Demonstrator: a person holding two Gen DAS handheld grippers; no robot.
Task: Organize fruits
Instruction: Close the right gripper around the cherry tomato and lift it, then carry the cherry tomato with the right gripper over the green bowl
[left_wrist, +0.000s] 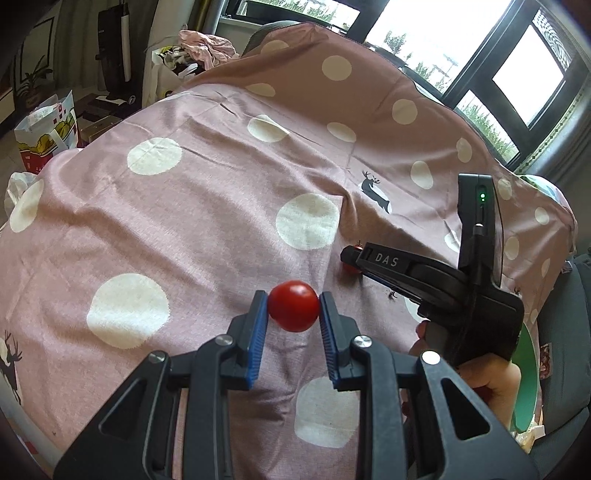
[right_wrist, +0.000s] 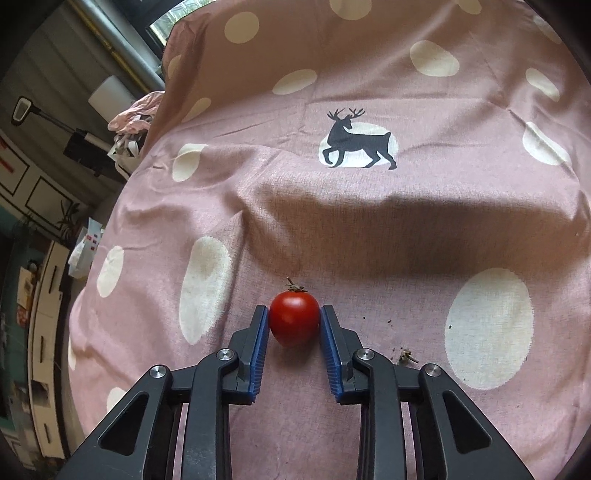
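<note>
The left hand-held gripper pinched a smooth, round cherry tomato between its ribbed blue pads, holding it clear above the cloth. The right hand-held gripper was closed on a second cherry tomato, glossy and slightly egg-shaped with a dry, curled green stem; this fruit rested on the cloth. In the left wrist view the right hand-held gripper's black plastic body showed from the side, its tips down at that same tomato. Both fruits were over a woven pink cloth printed with cream dots and dark deer silhouettes, creased and draped in soft folds. A small dried stem scrap lay on the cloth just beside the right fingers.
</note>
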